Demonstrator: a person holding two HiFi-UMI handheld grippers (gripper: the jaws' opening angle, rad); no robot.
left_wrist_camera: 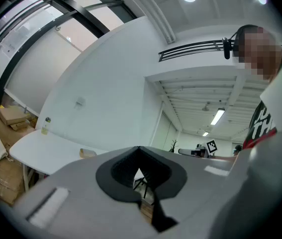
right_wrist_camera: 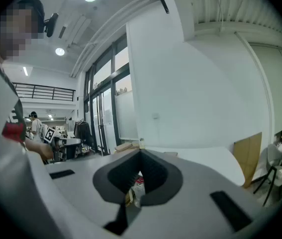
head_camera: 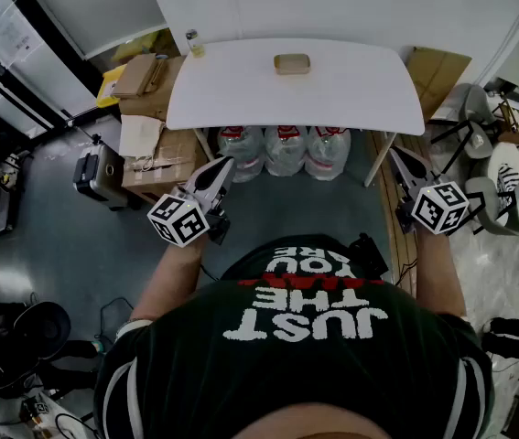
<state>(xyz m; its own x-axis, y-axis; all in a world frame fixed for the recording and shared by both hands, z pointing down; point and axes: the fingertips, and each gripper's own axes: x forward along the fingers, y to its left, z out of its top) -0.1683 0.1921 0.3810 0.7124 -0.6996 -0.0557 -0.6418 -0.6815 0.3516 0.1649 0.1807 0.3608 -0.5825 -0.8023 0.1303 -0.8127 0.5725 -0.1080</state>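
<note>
At the near edge of the scene, close to the person's body, the left gripper and the right gripper are held at about waist height, well apart from each other and short of the white table. Nothing has been picked up. In each gripper view the two jaws are seen brought together at their tips, with only the small hollow behind the tips left between them, and nothing is clamped there.

A small tan block lies flat on the far middle of the table, untouched and well away from both grippers. A small bottle stands upright at the far left corner. Judged from this, no handling has begun, and any reach across the table is yet to be made.

Both forearms are bent at the elbow and kept near the sides, with the jaws pointed forward and slightly outward toward the table's near edge. Three large water bottles are stored under the table, nearest the jaw tips. Cardboard boxes are stacked to the left.
</note>
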